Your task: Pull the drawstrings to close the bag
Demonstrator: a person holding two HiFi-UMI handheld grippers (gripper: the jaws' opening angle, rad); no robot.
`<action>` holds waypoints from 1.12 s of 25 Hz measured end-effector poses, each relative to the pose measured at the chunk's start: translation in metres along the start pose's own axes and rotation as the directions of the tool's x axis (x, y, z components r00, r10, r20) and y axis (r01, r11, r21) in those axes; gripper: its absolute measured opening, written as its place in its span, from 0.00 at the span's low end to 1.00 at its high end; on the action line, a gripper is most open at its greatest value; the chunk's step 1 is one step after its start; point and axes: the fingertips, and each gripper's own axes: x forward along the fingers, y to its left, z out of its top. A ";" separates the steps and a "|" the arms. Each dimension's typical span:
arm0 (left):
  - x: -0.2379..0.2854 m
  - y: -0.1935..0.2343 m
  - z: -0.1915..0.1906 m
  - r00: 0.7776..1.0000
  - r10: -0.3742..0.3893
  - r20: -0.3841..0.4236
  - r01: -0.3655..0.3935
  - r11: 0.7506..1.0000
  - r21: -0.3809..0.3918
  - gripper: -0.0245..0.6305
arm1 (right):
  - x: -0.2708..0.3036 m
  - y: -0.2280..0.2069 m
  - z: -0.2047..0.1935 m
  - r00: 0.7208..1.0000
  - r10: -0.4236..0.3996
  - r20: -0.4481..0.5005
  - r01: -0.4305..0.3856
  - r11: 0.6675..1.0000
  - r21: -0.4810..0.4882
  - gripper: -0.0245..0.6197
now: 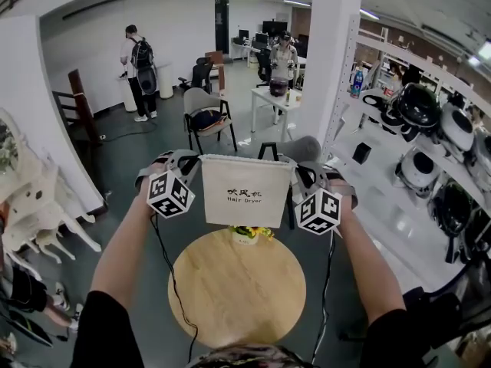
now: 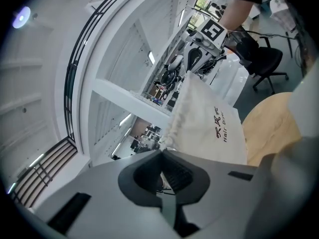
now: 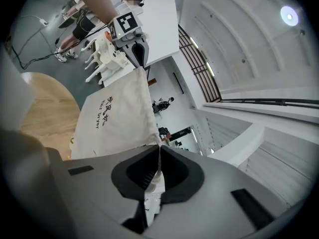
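A cream cloth drawstring bag (image 1: 245,192) printed "Hair Dryer" hangs in the air above a round wooden table (image 1: 236,286), stretched between my two grippers. My left gripper (image 1: 193,161) is shut on the bag's top left corner, where the fabric (image 2: 209,126) gathers into its jaws. At the top right corner my right gripper (image 1: 295,167) is shut on the bag, and cloth (image 3: 117,121) with a white strand runs between its jaws. Whether the pads pinch a drawstring or the hem I cannot tell. The bag's top edge is pulled straight.
A small yellow-and-green thing (image 1: 252,234) lies on the table's far edge, below the bag. A white pillar (image 1: 331,60) and shelves of helmets (image 1: 430,129) stand on the right. White plastic chairs (image 1: 38,213) are at the left. A folding chair (image 1: 205,117) and people stand beyond.
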 end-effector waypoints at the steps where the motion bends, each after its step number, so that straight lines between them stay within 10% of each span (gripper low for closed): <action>1: -0.001 0.004 0.002 1.000 0.009 0.000 -0.009 1.000 0.002 0.06 | -0.001 -0.005 0.002 1.000 -0.007 0.002 0.007 1.000 -0.001 0.05; 28: -0.027 0.047 0.021 0.989 0.149 0.015 -0.148 0.986 -0.073 0.06 | -0.029 -0.051 0.021 0.995 -0.097 0.008 0.096 0.993 0.062 0.04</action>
